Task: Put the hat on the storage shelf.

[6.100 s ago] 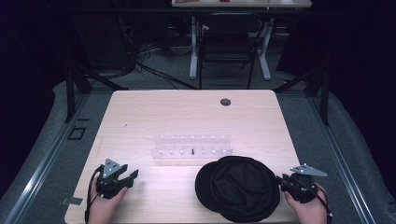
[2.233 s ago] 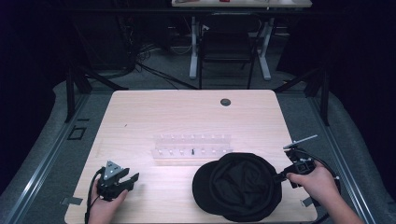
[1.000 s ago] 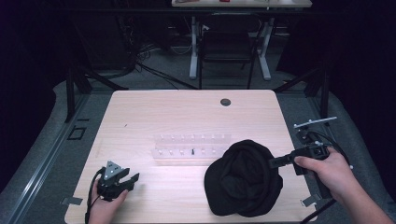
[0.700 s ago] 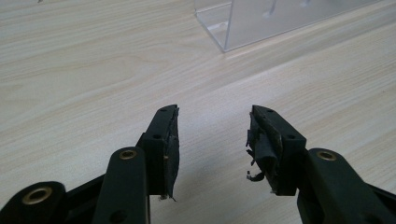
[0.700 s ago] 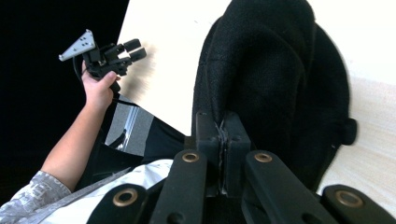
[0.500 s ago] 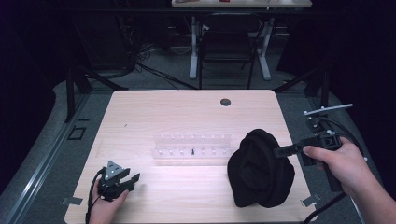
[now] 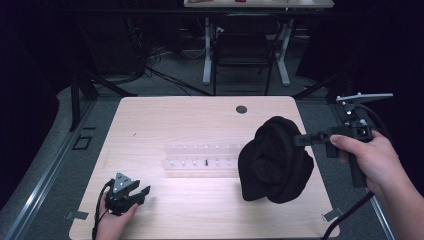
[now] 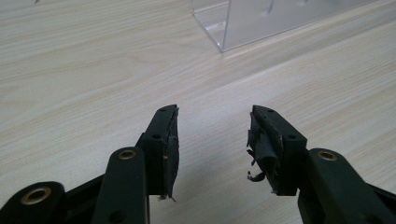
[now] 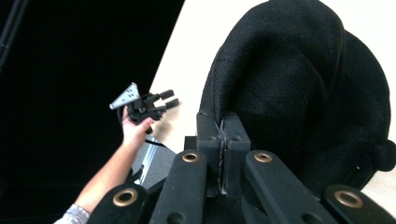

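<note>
The right gripper holds the black hat above the table.

Left gripper gapes low; right gripper clamped, raised.

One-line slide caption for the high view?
Right gripper lifts a black hat off the table; left gripper rests open.

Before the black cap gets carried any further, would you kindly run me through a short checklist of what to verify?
1. Right gripper clamped on the round black fabric cap: ok, jaws pinch its edge.
2. Cap lifted off the light wooden table: cannot tell; its lower edge may touch.
3. Cap clear of the clear plastic rack: not ok; it overlaps the rack's right end in the high view.
4. Left gripper free: ok, jaws open, nothing between them.
5. Left gripper out of the cap's way: ok, it sits at the table's near left corner.
</note>
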The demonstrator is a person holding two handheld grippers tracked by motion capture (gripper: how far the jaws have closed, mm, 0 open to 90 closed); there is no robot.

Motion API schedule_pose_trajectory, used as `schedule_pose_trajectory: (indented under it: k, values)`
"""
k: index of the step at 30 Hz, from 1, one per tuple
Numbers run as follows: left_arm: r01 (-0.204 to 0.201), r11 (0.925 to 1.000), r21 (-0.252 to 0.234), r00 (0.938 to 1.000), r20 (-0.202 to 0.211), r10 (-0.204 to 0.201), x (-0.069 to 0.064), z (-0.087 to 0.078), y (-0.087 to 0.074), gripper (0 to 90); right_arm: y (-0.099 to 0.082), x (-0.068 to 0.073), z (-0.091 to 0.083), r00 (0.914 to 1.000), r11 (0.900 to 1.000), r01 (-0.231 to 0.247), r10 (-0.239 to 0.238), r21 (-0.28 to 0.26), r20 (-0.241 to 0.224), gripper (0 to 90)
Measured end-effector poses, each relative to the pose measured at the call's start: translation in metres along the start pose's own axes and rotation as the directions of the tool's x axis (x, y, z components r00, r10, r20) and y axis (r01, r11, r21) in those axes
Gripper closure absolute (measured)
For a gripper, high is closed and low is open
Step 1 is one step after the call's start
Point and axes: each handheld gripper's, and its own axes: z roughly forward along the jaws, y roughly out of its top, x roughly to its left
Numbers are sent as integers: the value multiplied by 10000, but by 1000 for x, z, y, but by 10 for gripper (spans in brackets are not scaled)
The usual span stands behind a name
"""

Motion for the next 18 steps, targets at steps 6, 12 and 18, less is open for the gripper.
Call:
schedule_pose_trajectory:
  k: [6, 12, 18]
  values:
    - [42, 10000, -26, 10000, -14, -42, 2, -1, -1, 520, 13, 13, 9, 9998, 9997, 94, -98, -206, -190, 886]
    - [93, 9999, -53, 10000, 20, -93, 1, 0, 0, 516, 23, 20, 18, 9997, 9997, 172, -176, -197, -182, 886]
    - [75, 10000, -24, 10000, 24, -75, 1, 1, 0, 502, 33, 25, 30, 9995, 9995, 163, -170, -272, -247, 886]
